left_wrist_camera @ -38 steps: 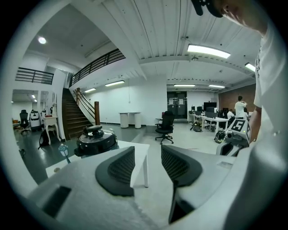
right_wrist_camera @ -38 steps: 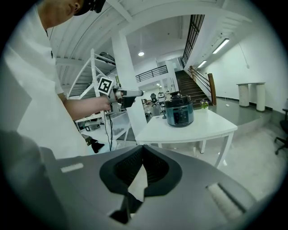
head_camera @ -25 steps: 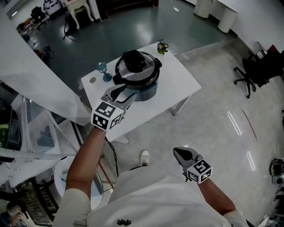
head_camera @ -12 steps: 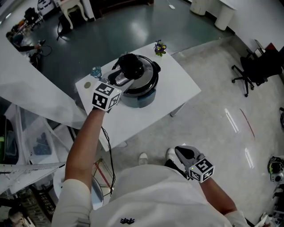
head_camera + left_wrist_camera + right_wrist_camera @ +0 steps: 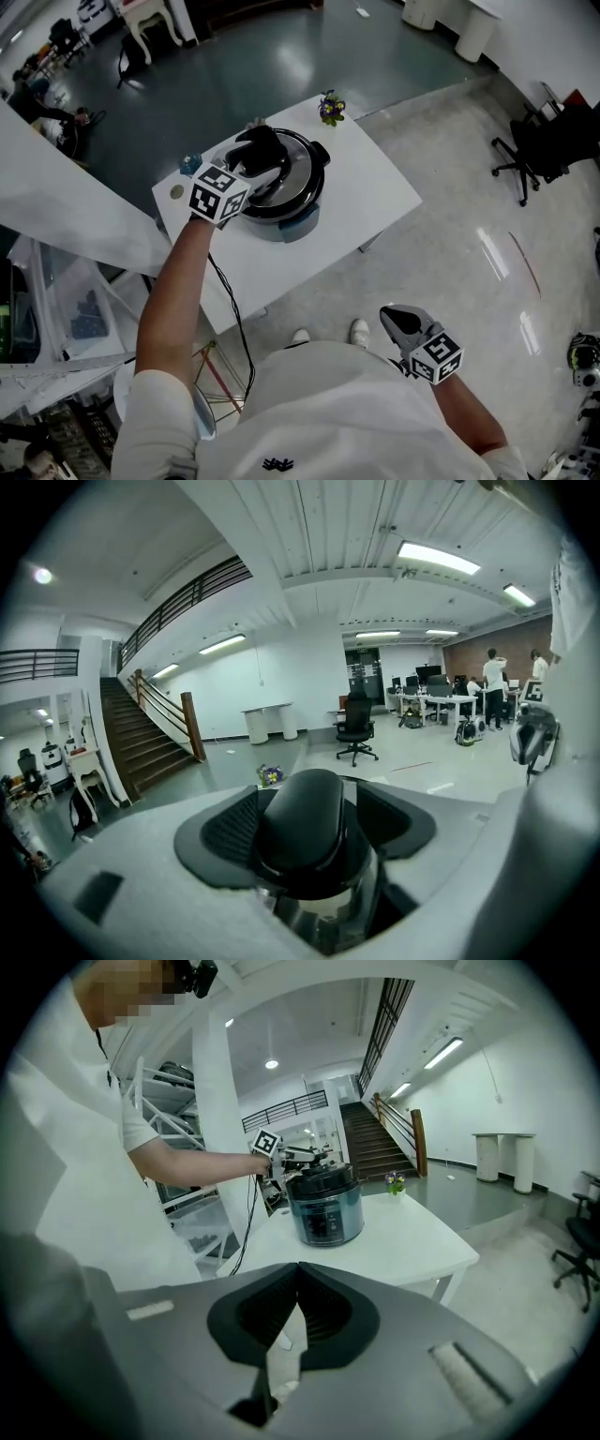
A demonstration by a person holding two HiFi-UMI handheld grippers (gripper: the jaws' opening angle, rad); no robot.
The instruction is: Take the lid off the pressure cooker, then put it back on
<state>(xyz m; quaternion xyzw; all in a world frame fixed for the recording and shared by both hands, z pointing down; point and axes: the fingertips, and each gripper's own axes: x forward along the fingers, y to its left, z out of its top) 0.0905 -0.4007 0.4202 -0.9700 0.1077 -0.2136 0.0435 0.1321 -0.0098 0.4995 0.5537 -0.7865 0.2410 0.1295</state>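
Note:
The pressure cooker [image 5: 281, 202] stands on the white table [image 5: 366, 197], its lid [image 5: 298, 161] on and the black knob [image 5: 309, 832] on top. My left gripper [image 5: 261, 155] reaches over the lid. Its jaws have just been opening and now stand wide on either side of the knob [image 5: 265, 142], with a gap showing at the right pad. My right gripper [image 5: 398, 321] hangs low by my body, far from the table, jaw tips together and nothing held. In the right gripper view the cooker [image 5: 324, 1206] stands ahead with the left gripper [image 5: 298, 1161] at its lid.
A small flower pot [image 5: 329, 108] sits at the table's far corner. A blue glass [image 5: 190, 165] stands at the left edge. A cable [image 5: 230, 300] hangs down from the table's near side. An office chair [image 5: 539, 150] stands far right on the floor.
My left gripper moved from the table's near side up onto the lid knob, and its jaws spread wider. The right gripper shifted slightly.

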